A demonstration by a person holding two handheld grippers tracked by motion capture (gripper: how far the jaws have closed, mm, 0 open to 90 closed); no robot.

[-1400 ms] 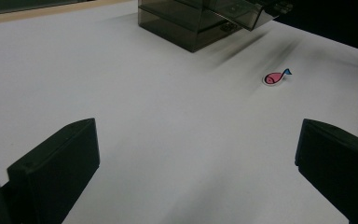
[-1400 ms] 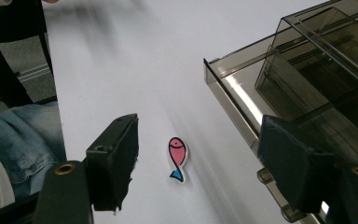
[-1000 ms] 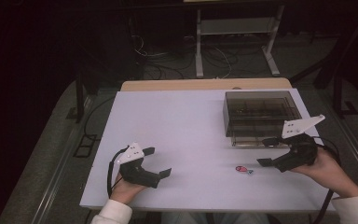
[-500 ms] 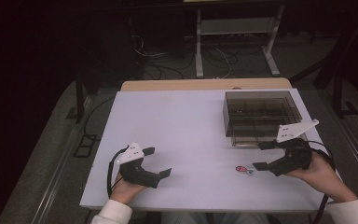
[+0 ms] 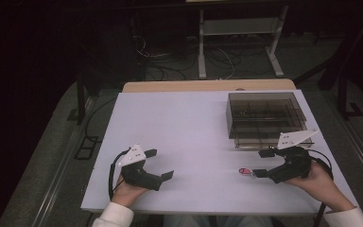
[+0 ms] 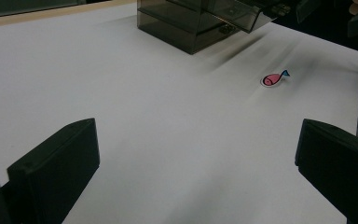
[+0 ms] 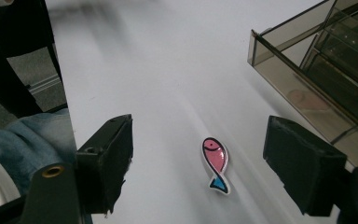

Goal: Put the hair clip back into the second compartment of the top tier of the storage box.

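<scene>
A little pink fish (image 7: 215, 164) is lying flat on the white tabletop (image 5: 189, 127), near the front edge on the right side. In the right gripper view its long side is running away from the camera, with the round pink head far and the blue tail close. In the high view the fish (image 5: 246, 172) is pointing left, tail toward the right tool (image 5: 262, 163).

The right tool is sitting with its jaws wide apart, holding nothing. The fish is lying between them and they are not touching it.

The left tool (image 5: 159, 164) is resting far away on the left, also wide open and holding nothing.

A dark see-through box (image 5: 264, 118) is standing just behind the right tool. Nothing is lying between the fish and the jaws.
</scene>
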